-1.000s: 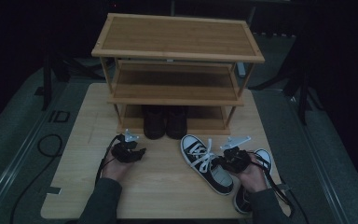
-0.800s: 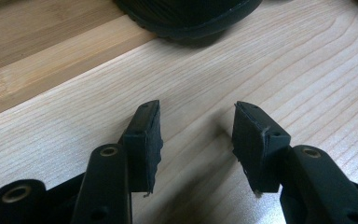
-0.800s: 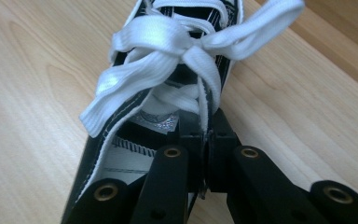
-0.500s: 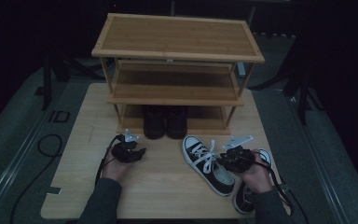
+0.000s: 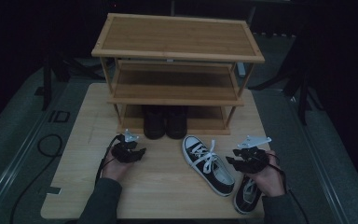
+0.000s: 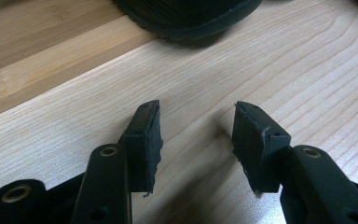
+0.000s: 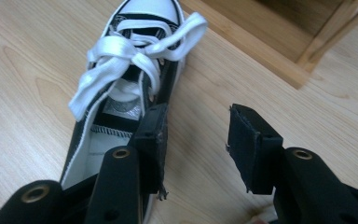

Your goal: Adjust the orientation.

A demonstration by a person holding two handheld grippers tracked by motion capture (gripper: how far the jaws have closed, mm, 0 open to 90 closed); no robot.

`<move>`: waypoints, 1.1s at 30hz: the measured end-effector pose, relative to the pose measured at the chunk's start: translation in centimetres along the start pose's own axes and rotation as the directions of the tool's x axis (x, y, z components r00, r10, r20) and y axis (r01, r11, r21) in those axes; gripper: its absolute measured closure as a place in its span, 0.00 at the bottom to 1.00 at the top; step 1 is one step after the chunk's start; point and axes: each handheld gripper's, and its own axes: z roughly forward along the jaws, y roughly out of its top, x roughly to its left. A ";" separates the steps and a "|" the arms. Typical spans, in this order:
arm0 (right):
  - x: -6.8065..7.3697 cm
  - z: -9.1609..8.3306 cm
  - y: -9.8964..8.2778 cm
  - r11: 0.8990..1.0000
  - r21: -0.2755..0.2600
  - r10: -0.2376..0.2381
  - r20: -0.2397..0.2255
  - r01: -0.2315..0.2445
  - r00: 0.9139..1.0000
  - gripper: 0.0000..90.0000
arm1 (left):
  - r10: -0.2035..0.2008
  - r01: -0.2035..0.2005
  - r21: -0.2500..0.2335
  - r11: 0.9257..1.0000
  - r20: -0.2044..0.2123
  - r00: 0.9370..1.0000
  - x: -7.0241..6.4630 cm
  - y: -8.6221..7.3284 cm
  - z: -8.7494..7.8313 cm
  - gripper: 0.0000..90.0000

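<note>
Standing at the far half of the pale wood-grain counter [image 5: 74, 186], a three-tier bamboo shoe rack [image 5: 177, 42] is taking up most of the space ahead of you, its slatted shelves framed by thin posts. A pair of dark boots [image 5: 165, 122] is sitting on its bottom shelf, toes poking out toward you and blocking the middle of that tier. In front of the rack, a black canvas sneaker [image 5: 209, 164] with a white rubber toe cap and loose white laces is lying on the counter, toe aimed at the rack. A second sneaker [image 5: 246, 198] is lying just beside your right hand, partly hidden under it. Your right tool [image 5: 239, 159] is hovering at the first sneaker's heel side; its jaws have just been opening, with one padded finger [image 7: 151, 140] close against the shoe's rim and bare counter between the pads. Your left tool [image 5: 136, 151] is holding its jaws apart over empty wood, near the boots' rounded toes.
</note>
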 end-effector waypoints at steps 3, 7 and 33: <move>-0.2 -0.4 -0.4 1.000 -0.009 0.012 0.011 -0.011 1.000 0.62 | 0.000 0.000 -0.002 1.000 0.000 1.000 0.0 0.0 0.0 0.58; -0.5 -1.2 -1.1 0.999 -0.031 0.044 0.024 -0.043 0.999 0.59 | 0.001 -0.001 -0.002 1.000 0.000 1.000 0.0 0.0 0.0 0.58; -2.6 -4.3 -5.7 0.991 0.010 0.132 0.093 -0.133 0.987 0.44 | -0.002 0.002 -0.005 1.000 -0.001 1.000 0.0 -0.1 0.0 0.58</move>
